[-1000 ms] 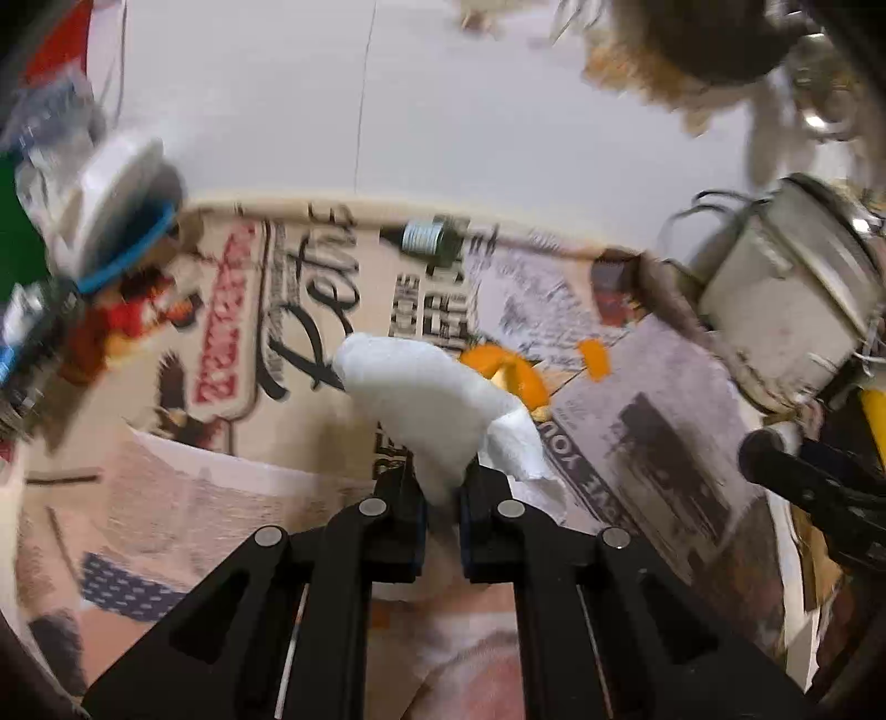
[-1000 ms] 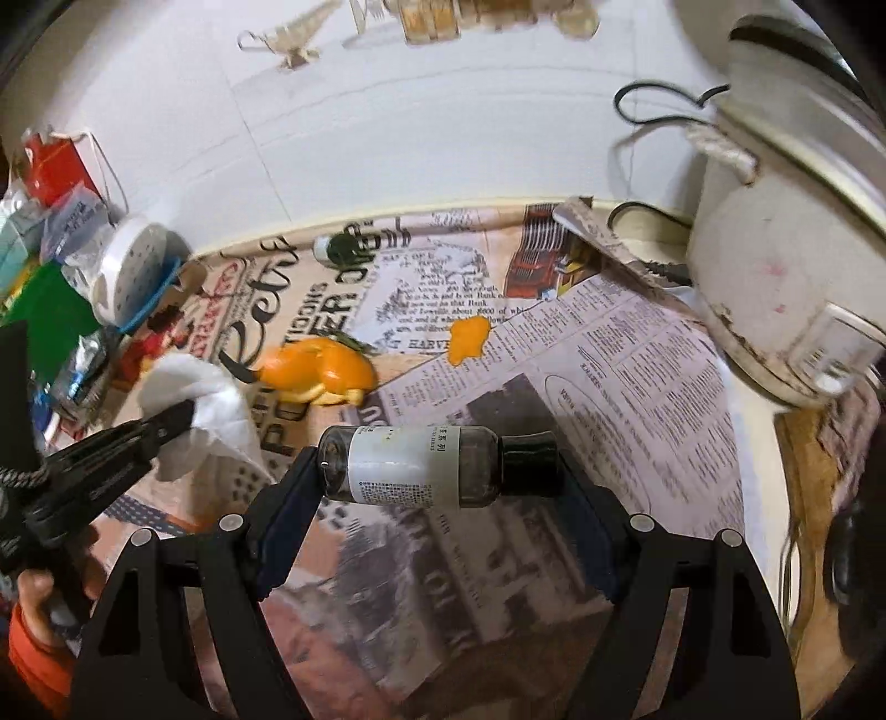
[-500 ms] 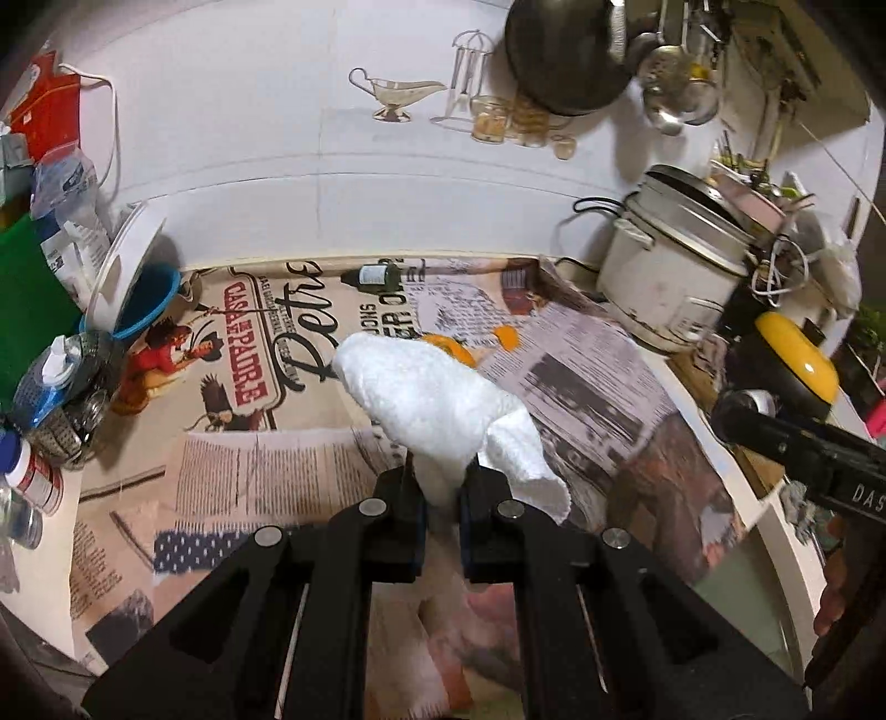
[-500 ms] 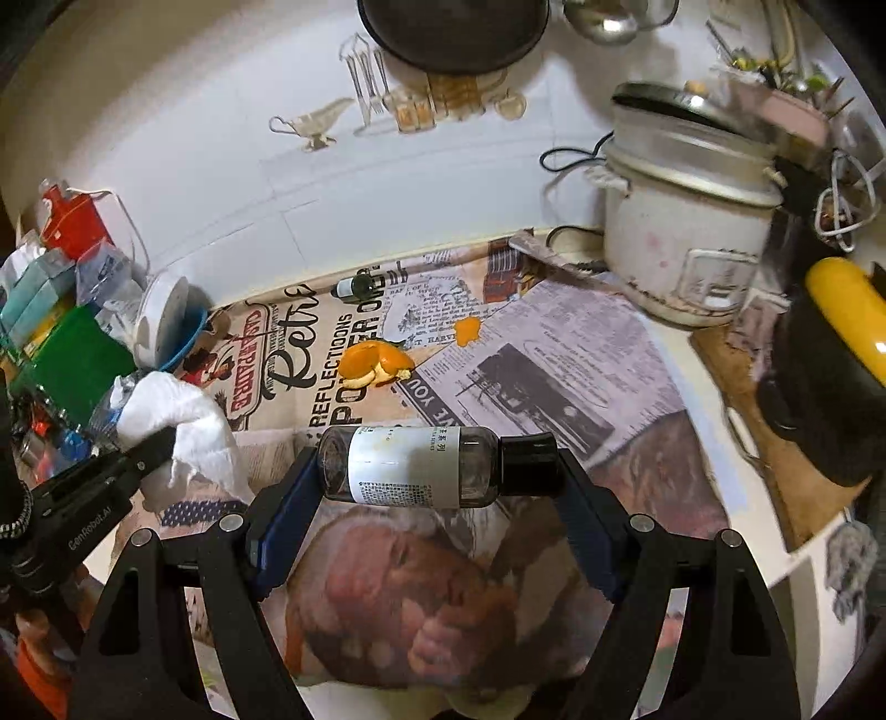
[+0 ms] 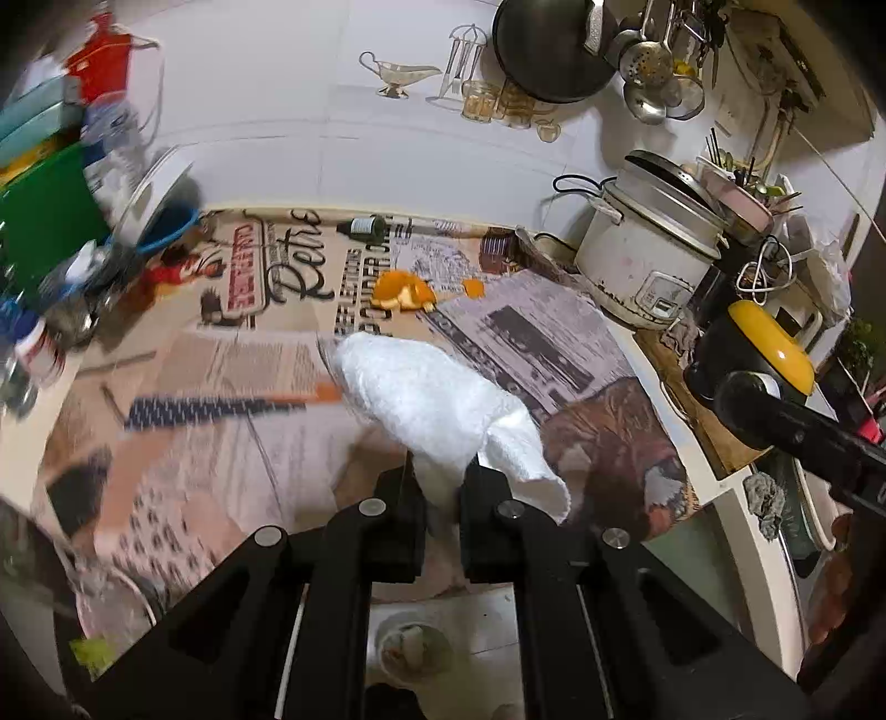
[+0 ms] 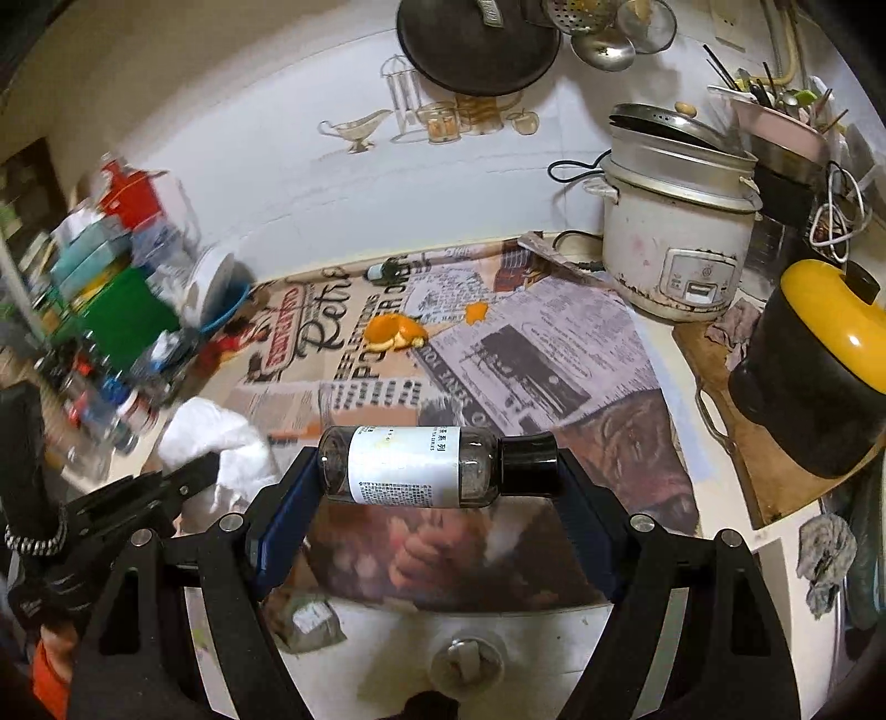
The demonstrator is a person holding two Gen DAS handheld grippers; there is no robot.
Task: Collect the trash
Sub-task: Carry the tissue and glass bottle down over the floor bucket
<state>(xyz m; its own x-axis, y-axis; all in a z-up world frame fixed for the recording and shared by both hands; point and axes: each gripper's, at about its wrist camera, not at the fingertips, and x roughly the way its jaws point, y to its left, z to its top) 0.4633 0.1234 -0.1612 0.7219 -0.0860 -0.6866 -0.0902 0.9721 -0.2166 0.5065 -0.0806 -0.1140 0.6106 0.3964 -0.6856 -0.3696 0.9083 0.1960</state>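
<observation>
Tongs first: we find the left tongs (image 5: 440, 482) clamped together on a crumpled white paper towel (image 5: 437, 410), which stands up from between the pads and droops to one side. We find the right tongs (image 6: 437, 471) spread wide yet pressing on both ends of a small clear bottle (image 6: 410, 466) with a white label and a black cap, held crosswise with the cap toward the picture's right. Both loads hang clear above the tabletop (image 6: 673, 354).

Below them we note a newspaper-print cloth (image 6: 542, 365) covering the tabletop. On it lie a large piece of orange peel (image 6: 394, 332) and a smaller scrap (image 6: 475, 313) near it, the two apart. Farther back, close to the wall, a small dark bottle (image 6: 387, 270) lies on its side.

At the right we record a white rice cooker (image 6: 673, 243) with a metal lid, and nearer the edge a black appliance with a yellow top (image 6: 819, 354). At the left, blurred, we make out a green box (image 6: 124, 321) among assorted containers; finer detail there cannot be told. A dark pan (image 6: 476, 44) hangs on the wall above.
</observation>
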